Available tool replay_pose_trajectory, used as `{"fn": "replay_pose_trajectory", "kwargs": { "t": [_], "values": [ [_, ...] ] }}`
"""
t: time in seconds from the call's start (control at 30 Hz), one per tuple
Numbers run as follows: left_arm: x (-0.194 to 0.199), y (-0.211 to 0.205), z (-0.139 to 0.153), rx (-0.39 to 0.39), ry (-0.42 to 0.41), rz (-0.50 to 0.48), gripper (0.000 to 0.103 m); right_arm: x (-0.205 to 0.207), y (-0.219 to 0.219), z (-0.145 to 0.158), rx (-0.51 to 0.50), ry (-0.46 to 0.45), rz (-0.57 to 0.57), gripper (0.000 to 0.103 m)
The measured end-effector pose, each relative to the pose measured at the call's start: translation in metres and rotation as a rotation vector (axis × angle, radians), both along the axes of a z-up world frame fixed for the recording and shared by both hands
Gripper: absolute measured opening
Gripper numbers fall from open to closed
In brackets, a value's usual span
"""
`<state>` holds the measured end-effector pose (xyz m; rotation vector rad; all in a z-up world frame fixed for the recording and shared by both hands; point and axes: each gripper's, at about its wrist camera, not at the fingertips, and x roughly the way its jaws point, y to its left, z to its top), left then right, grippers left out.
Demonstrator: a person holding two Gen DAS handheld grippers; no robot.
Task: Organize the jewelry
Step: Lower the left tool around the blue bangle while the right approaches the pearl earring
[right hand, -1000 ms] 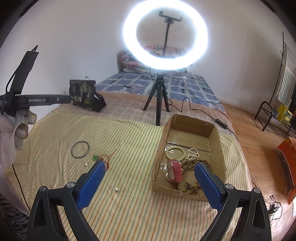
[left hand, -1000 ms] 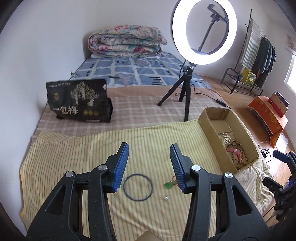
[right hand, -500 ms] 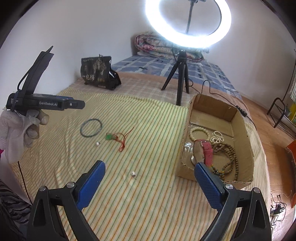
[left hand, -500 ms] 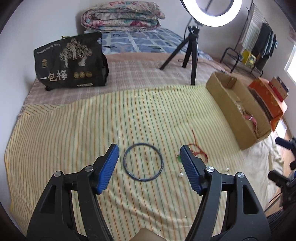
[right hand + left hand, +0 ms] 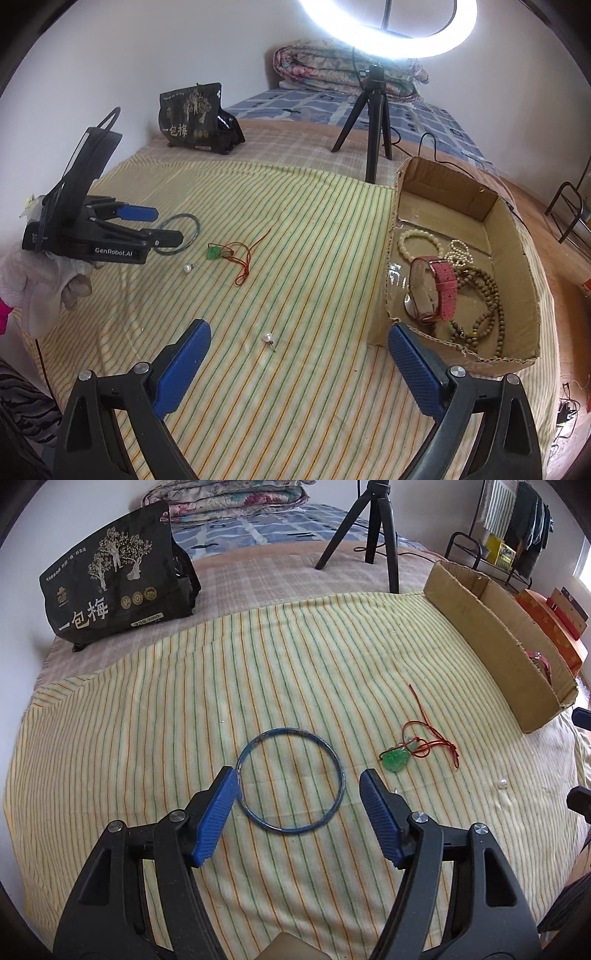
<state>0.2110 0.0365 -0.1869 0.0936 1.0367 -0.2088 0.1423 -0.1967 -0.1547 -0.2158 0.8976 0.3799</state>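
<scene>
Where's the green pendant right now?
The green pendant lies on the striped cloth in the left wrist view, just right of the blue bangle, between it and the box.

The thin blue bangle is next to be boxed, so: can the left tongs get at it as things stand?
Probably yes. The left tongs are open, and the thin blue bangle lies flat on the striped yellow cloth between the fingers, nothing covering it.
</scene>
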Motion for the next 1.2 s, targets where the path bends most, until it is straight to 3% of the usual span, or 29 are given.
{"fn": "replay_pose_trajectory", "kwargs": {
  "t": [0.4, 0.5, 0.73, 0.87, 0.93, 1.0, 1.2],
  "values": [
    [0.008, -0.001, -0.012, 0.011, 0.026, 0.018, 0.071, 0.004, 0.011, -0.014, -0.012, 0.033, 0.029, 0.097],
    [0.011, 0.001, -0.015, 0.014, 0.035, 0.023, 0.077, 0.005, 0.013, -0.015, -0.013, 0.038, 0.03, 0.097],
    [0.013, 0.002, -0.02, 0.011, 0.024, 0.02, 0.081, 0.008, 0.013, -0.018, -0.005, 0.054, 0.022, 0.093],
    [0.012, 0.002, -0.021, 0.012, 0.011, 0.015, 0.081, 0.011, 0.017, -0.027, -0.005, 0.082, 0.025, 0.086],
    [0.012, 0.003, -0.021, 0.008, 0.009, 0.012, 0.081, 0.013, 0.021, -0.034, -0.014, 0.11, 0.038, 0.076],
    [0.012, 0.003, -0.021, 0.006, 0.008, 0.007, 0.081, 0.016, 0.023, -0.042, -0.017, 0.144, 0.046, 0.059],
    [0.012, 0.004, -0.021, -0.001, 0.009, 0.006, 0.081, 0.021, 0.025, -0.053, 0.006, 0.19, 0.063, 0.041]
  ]
}}
